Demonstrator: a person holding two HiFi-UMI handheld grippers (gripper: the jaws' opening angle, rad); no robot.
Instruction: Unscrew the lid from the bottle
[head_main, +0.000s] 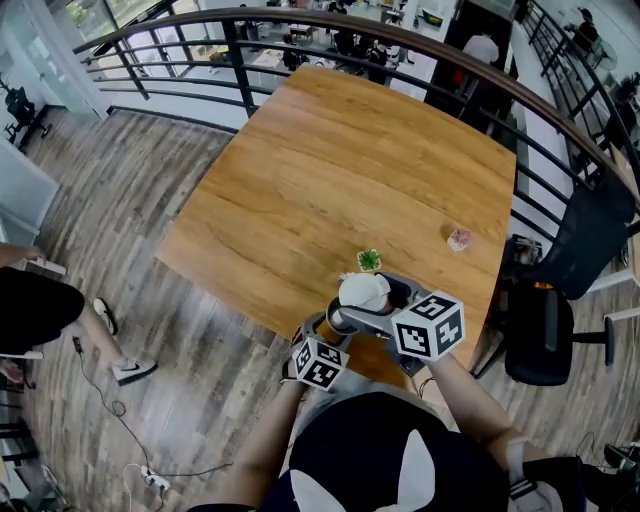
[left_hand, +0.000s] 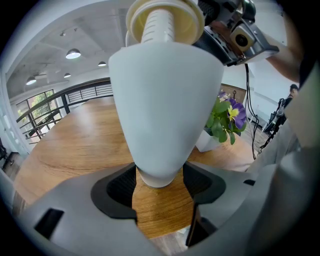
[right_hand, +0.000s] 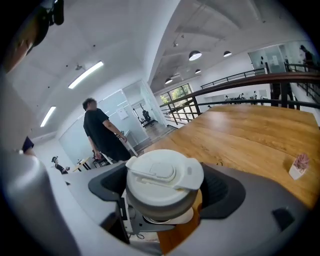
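A white bottle that narrows toward its base hangs above the table's near edge. My left gripper is shut on its narrow base. The white flip-top lid sits between the jaws of my right gripper, which is shut on it. In the left gripper view, a cream ring and a threaded piece show above the bottle's body, with the right gripper beside them. In the head view, the lid is seen from above, between both grippers. I cannot tell if lid and bottle still touch.
A small potted plant with a purple flower stands on the wooden table just beyond the bottle. A small pink object sits near the right edge. A black chair is to the right, a railing behind, and a person stands nearby.
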